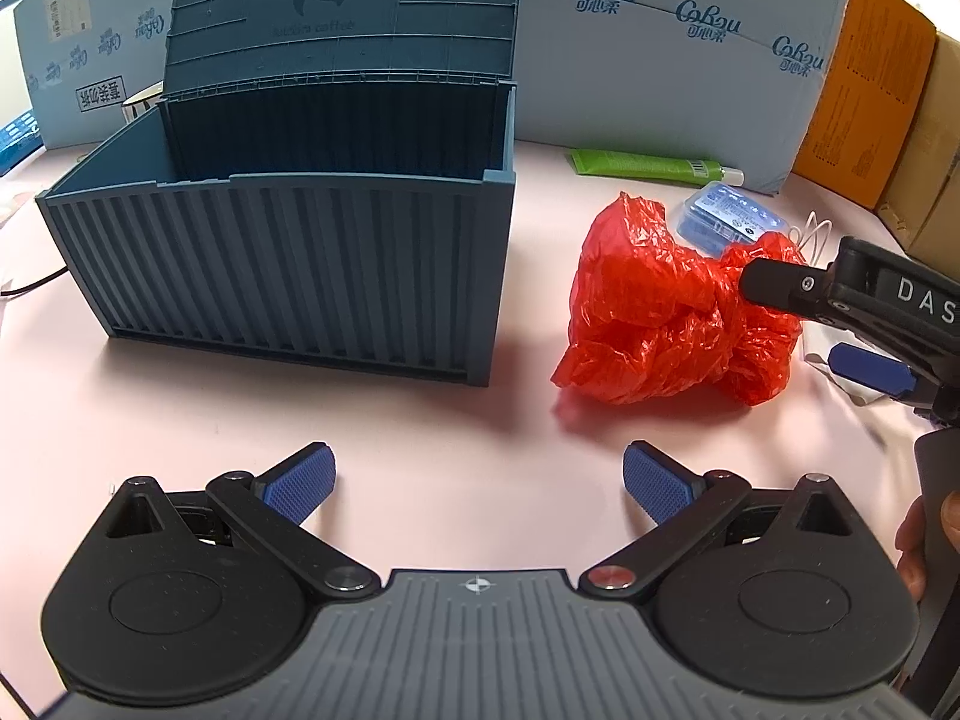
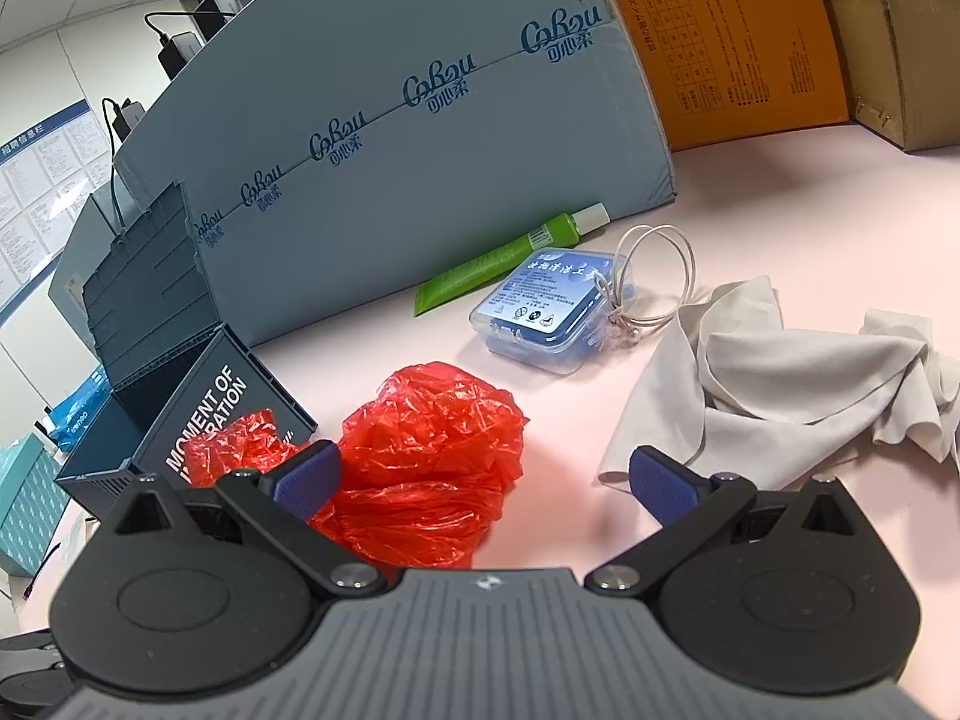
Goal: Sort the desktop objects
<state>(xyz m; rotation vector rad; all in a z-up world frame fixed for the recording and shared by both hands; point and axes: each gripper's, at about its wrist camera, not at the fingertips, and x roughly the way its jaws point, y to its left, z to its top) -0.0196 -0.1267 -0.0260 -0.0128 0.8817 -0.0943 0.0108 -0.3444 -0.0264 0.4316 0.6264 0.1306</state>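
Tube (image 2: 503, 262): one; I saw its cap toward the orange box
Bag (image 1: 666, 306): one, crumpled
Left gripper (image 1: 478, 483): wide open, empty
Right gripper (image 2: 485, 480): open around bag

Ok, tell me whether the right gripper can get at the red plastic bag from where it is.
Probably yes: the right gripper is open, and the red plastic bag lies right at its fingers on bare table, with nothing between.

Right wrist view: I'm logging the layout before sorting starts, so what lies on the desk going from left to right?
Blue storage box → red plastic bag → green tube → clear case with the blue insert → white cord loop → grey cloth.
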